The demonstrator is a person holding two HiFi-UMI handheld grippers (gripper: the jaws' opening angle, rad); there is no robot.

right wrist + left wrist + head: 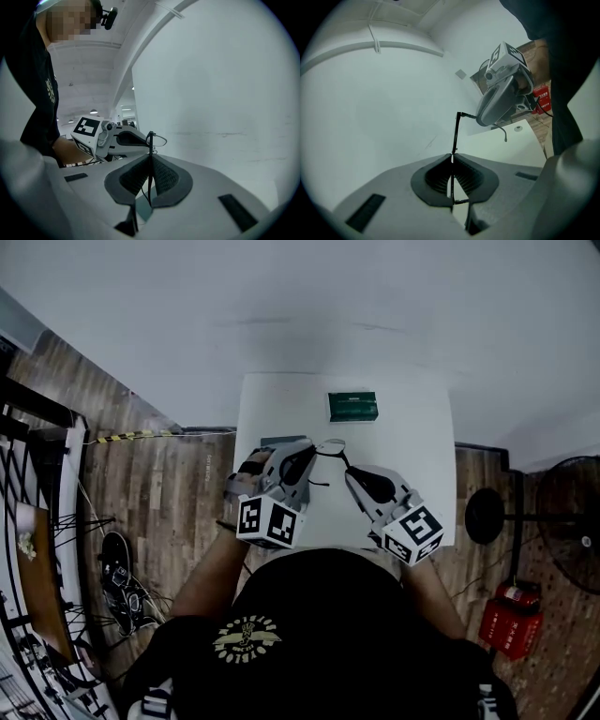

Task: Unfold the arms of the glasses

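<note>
The left gripper [451, 158] and the right gripper [150, 164] both pinch the thin glasses [455, 131], held up above the table [412, 427]. Pulling too strongly can bend a hinge, or the frame slips out.

The worktop [412, 456] is a white rectangular surface. Its far edge stands against a white wall [375, 306]. A green box [352, 406] lies flat on it close to the far edge, about midway between left and right. A flat grey item [277, 440] lies nearer, toward the left edge, and is only partly in view. The worktop stands on a wood-plank floor [178, 493]. On the floor, dark shoes [120, 579] lie to the left, and a round black stand base [485, 515] and a red container [511, 617] sit to the right.
</note>
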